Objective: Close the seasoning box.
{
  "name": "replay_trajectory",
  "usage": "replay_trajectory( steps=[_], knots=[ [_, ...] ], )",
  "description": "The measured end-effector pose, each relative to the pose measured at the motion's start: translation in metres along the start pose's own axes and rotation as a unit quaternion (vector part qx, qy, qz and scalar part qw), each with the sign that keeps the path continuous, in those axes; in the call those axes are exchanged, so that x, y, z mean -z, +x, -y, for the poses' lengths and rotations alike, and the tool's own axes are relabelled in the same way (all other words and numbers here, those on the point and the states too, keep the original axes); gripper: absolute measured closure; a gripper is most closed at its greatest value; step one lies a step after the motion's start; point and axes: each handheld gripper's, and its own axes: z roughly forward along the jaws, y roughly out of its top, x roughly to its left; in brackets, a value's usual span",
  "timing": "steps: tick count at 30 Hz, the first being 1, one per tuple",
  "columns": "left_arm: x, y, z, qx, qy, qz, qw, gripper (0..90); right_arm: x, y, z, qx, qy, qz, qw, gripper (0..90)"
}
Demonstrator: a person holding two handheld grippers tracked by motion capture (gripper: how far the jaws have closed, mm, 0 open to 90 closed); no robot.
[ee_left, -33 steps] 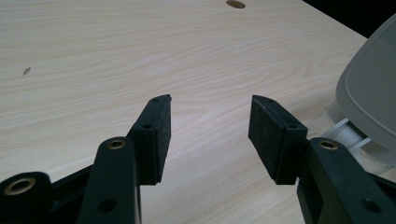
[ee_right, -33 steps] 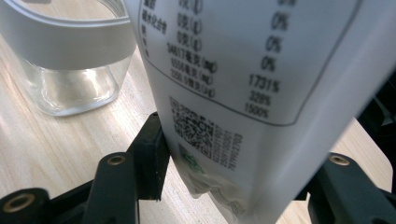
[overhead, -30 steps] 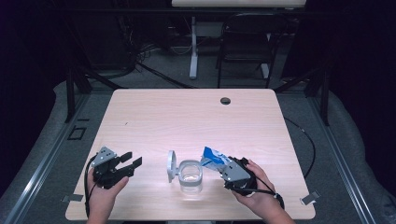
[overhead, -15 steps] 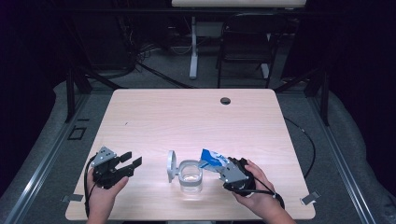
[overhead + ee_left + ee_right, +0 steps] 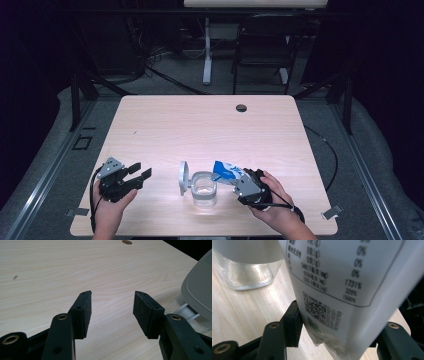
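Note:
A clear glass jar (image 5: pixel 204 188) stands near the table's front edge, its grey hinged lid (image 5: pixel 183 177) swung up on its left side. My right gripper (image 5: pixel 239 182) is shut on a blue and white pouch (image 5: pixel 226 171), tilted with its top end over the jar's rim. In the right gripper view the pouch (image 5: pixel 342 290) shows printed text between the jaws, with the jar (image 5: pixel 247 267) at upper left. My left gripper (image 5: pixel 140 172) rests at the front left, open, nothing between its fingers (image 5: pixel 83 312). The lid (image 5: pixel 200 297) shows at the right edge of the left gripper view.
The wooden table (image 5: pixel 200 130) has a round cable hole (image 5: pixel 241 107) near its far edge. A chair and desk legs stand on the floor beyond. Cables trail from both grippers off the front corners.

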Motion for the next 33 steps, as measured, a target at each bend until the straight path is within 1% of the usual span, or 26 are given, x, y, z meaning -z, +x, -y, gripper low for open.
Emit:
replay_trajectory(
  steps=[6, 7, 8, 11, 19, 21, 23, 24, 25, 26, 28, 29, 30, 33],
  knots=[
    [0.0000, 0.0003, 0.0000, -0.001, 0.000, 0.000, 1.0000, 49.5, 0.0003, 0.0000, -0.0003, 0.004, 0.002, 0.002, 1.0000, 45.2],
    [0.0001, 0.0005, 0.0001, 0.001, -0.001, 0.000, 1.0000, 49.5, 0.0003, 0.0001, -0.0004, 0.005, 0.002, 0.002, 1.0000, 45.3],
    [0.0004, 0.0008, 0.0000, 0.002, -0.001, 0.000, 1.0000, 49.5, -0.0007, 0.0010, -0.0001, 0.003, -0.004, 0.003, 1.0000, 45.2],
    [0.0011, 0.0016, -0.0002, 0.001, 0.001, -0.001, 1.0000, 49.5, -0.0014, 0.0017, -0.0002, 0.006, -0.004, 0.004, 1.0000, 45.2],
    [0.0009, 0.0013, -0.0001, 0.002, 0.000, 0.001, 1.0000, 49.5, -0.0019, 0.0032, -0.0011, 0.029, 0.009, 0.007, 0.9995, 45.4],
    [0.0012, 0.0015, -0.0003, 0.001, 0.002, 0.000, 1.0000, 49.5, -0.0023, 0.0038, -0.0009, 0.032, 0.010, 0.008, 0.9994, 45.5],
    [0.0009, 0.0015, -0.0001, 0.002, 0.000, 0.001, 1.0000, 49.5, -0.0028, 0.0046, -0.0008, 0.040, 0.012, 0.012, 0.9991, 45.4],
    [0.0010, 0.0016, -0.0002, 0.000, 0.001, 0.001, 1.0000, 49.4, -0.0027, 0.0049, -0.0009, 0.048, 0.017, 0.016, 0.9986, 45.4],
    [0.0007, 0.0013, 0.0000, 0.002, -0.001, 0.000, 1.0000, 49.5, -0.0028, 0.0050, -0.0010, 0.050, 0.018, 0.014, 0.9985, 45.4],
    [0.0006, 0.0011, 0.0000, 0.002, -0.001, 0.000, 1.0000, 49.5, -0.0023, 0.0050, -0.0013, 0.055, 0.025, 0.016, 0.9980, 45.5],
    [0.0004, 0.0010, 0.0001, 0.002, 0.000, 0.000, 1.0000, 49.5, -0.0033, 0.0056, -0.0008, 0.061, 0.024, 0.016, 0.9977, 45.5],
    [0.0005, 0.0010, 0.0000, 0.002, 0.001, 0.000, 1.0000, 49.5, -0.0036, 0.0058, -0.0007, 0.062, 0.026, 0.015, 0.9976, 45.5],
    [0.0004, 0.0009, 0.0001, 0.002, 0.002, 0.000, 1.0000, 49.5, -0.0050, 0.0065, 0.0001, 0.057, 0.018, 0.014, 0.9981, 45.5],
    [0.0004, 0.0012, 0.0001, 0.002, -0.001, 0.000, 1.0000, 49.5, -0.0053, 0.0062, 0.0000, 0.062, 0.025, 0.017, 0.9976, 45.4]
  ],
)
